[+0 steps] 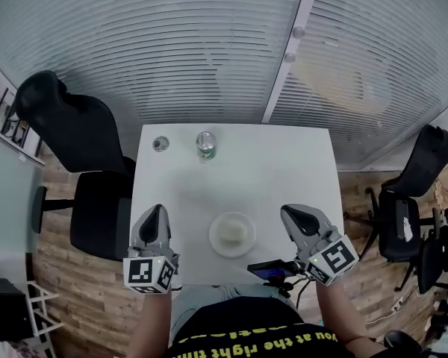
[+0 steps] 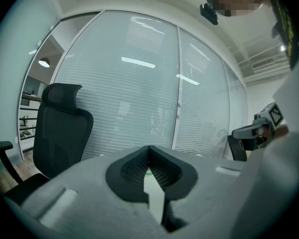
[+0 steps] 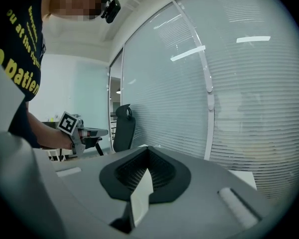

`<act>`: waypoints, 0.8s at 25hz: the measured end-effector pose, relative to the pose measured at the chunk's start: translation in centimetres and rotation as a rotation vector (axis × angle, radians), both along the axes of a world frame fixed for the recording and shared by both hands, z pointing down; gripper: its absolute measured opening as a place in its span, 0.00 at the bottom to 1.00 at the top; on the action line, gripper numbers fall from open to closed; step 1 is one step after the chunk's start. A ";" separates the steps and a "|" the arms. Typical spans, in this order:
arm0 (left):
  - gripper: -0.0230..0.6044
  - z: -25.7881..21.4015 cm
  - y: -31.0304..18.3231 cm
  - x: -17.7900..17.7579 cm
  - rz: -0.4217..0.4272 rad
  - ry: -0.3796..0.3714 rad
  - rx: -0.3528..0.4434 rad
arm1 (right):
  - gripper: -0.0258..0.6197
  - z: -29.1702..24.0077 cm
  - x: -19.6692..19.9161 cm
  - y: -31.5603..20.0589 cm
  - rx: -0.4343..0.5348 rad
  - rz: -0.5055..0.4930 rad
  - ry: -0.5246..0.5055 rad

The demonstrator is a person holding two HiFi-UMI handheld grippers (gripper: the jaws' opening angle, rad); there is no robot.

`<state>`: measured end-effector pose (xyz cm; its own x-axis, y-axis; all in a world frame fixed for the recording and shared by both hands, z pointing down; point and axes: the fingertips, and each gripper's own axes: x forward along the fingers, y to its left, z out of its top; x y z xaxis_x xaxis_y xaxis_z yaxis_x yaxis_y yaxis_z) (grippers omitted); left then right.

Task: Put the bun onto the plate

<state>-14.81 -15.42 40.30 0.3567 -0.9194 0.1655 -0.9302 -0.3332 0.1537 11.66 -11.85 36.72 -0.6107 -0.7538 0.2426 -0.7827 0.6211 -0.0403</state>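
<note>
**While the pale round bun sat on the white round plate, nothing was held**

Because its two jaws met tip to tip with nothing between them, the left claw was plainly empty. The right claw was pressed together in the same way. Each was held above the near part of the white square tabletop, one on either side of the plate and clear of it.

The bun lay roughly in the middle of the plate, so the task looked done or very nearly so. A silver drinks can stood well apart at the far edge, and a black office chair stood off to the left.

If the bun had needed shifting, it would likely have been light and soft, quick to dent or tear under a hard squeeze. The safest hold seemed to be across its sides, low down, with the jaws opened wide and closed only until they just bore on the crust.
</note>
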 end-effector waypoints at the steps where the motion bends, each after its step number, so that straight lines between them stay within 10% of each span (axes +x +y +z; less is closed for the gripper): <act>1: 0.04 -0.1 0.1 0.0 0.000 -0.002 0.001 | 0.05 -0.4 0.3 0.0 0.008 0.009 -0.006; 20: 0.04 -0.6 2.1 0.0 -0.007 -0.011 0.007 | 0.05 -2.7 3.4 0.5 0.048 0.118 -0.117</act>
<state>-14.77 -13.35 39.69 0.3485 -0.9230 0.1632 -0.9342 -0.3277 0.1414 15.04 -11.32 33.99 -0.5390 -0.8311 0.1368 -0.8422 0.5284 -0.1075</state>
